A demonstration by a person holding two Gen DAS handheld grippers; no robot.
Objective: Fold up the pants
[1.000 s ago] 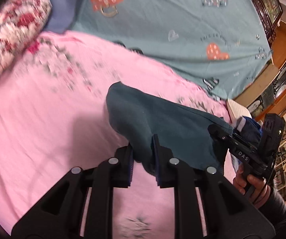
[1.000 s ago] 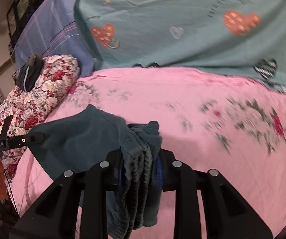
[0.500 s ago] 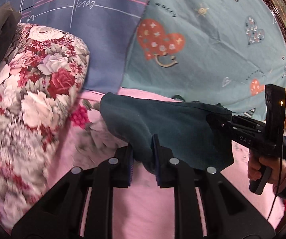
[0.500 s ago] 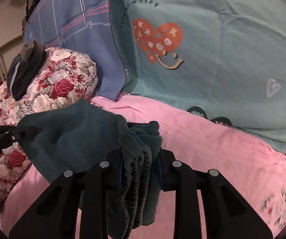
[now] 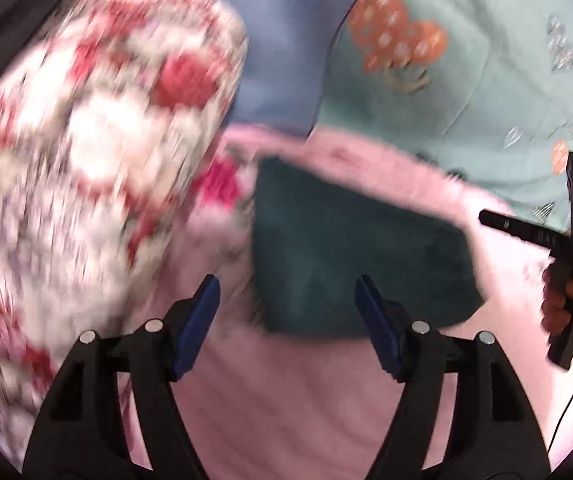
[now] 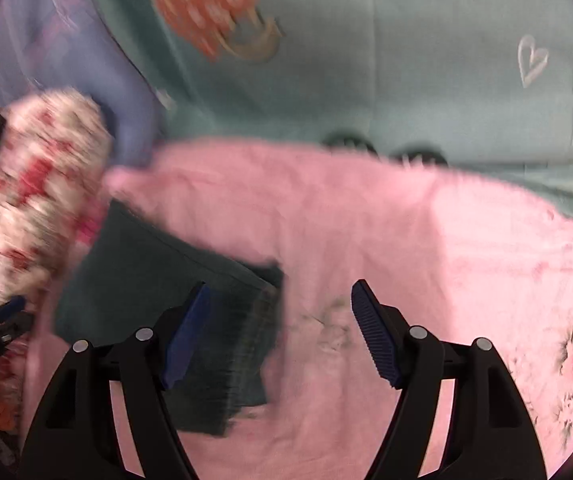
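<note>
The dark teal pants lie folded in a flat bundle on the pink bedspread, next to the floral pillow. My left gripper is open and empty just in front of the bundle. My right gripper is open and empty, with the folded pants under and beyond its left finger. The right gripper also shows at the right edge of the left wrist view. Both views are blurred by motion.
A red and white floral pillow lies left of the pants. A teal sheet with heart prints and a blue cloth hang behind the bed. Pink bedspread stretches to the right.
Both grippers have opened and let go of the pants. The folded bundle now rests on the bedspread by the pillow, and both grippers have drawn back from it.
</note>
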